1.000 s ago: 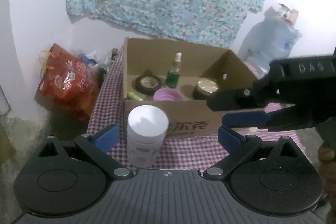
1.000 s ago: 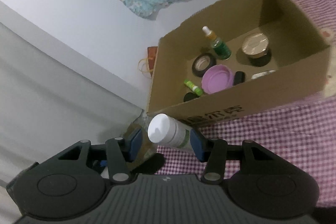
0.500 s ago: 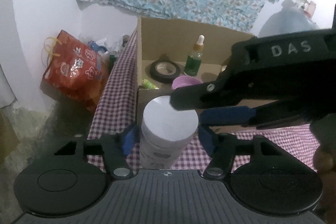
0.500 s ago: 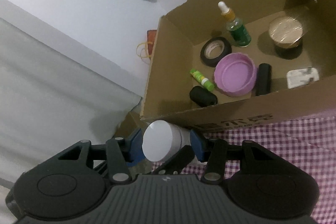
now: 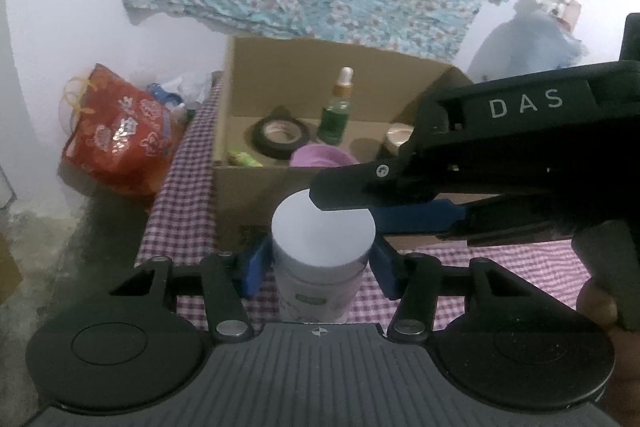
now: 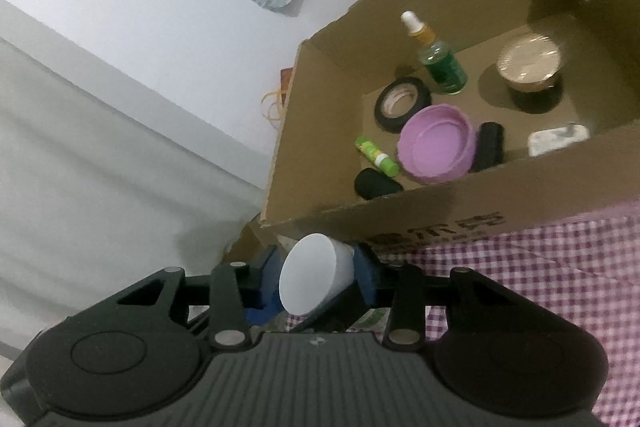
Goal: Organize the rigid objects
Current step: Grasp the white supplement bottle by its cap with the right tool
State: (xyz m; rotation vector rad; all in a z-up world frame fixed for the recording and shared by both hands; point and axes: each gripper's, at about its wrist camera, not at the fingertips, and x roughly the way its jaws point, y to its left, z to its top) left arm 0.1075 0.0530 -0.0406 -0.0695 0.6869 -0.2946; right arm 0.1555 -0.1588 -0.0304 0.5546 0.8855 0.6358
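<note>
A white bottle [image 5: 320, 287] with a flat white cap [image 5: 323, 231] stands upright on the checked cloth just in front of a cardboard box [image 5: 256, 203]. My left gripper [image 5: 320, 267] has its blue pads against the bottle's body, and the jaws are closing. My right gripper [image 5: 360, 205] comes in from the right at cap height. In the right wrist view the cap [image 6: 316, 279] sits between the pads of my right gripper [image 6: 316, 273], whose jaws are closing too. The bottle's lower part is hidden there.
The box [image 6: 400, 219] holds a tape roll [image 6: 402, 103], a green dropper bottle [image 6: 440, 67], a purple lid [image 6: 438, 145], a lidded jar [image 6: 528, 65], a green stick [image 6: 376, 155] and small black pieces. A red bag [image 5: 120, 135] lies on the floor at left. A hand [image 5: 596, 303] holds the right gripper.
The left jaws have narrowed from wide open onto the bottle. The right gripper has moved in over the cap, and the bottle has gone from tilted to upright.
</note>
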